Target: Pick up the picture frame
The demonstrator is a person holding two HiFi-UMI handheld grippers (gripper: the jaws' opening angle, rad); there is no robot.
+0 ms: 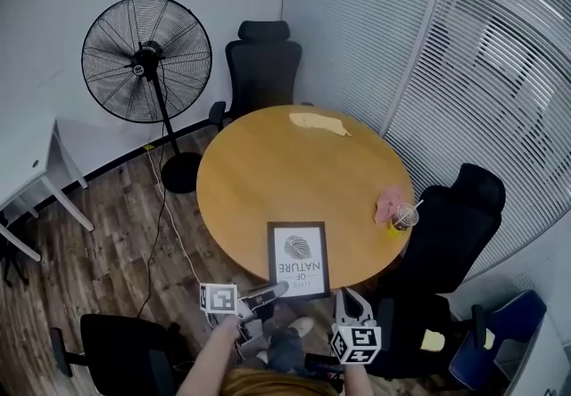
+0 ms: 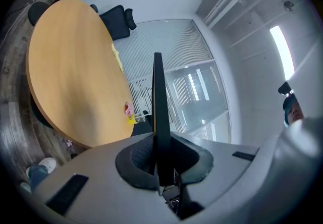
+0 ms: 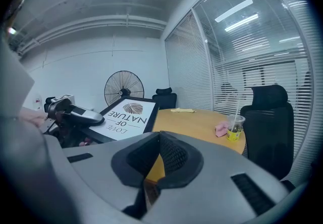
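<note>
The round table (image 1: 268, 162) is the biggest thing here. The picture frame (image 1: 298, 259) is at its near edge, and the left claw (image 1: 273, 290) is clamped on the frame's near left corner. The right claw (image 1: 344, 298) is just beside it, with its jaws together and nothing in them. A small cup (image 1: 404, 218) stands at the table's right edge.

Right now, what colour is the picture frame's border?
Black; the picture frame shows best in head view.

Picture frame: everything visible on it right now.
The picture frame is a thin black rectangle around a white print with a leaf-like motif and the words LOVE OF NATURE. It is at the near edge of the round wooden table, tilted, with the left gripper clamped on its near corner.
</note>
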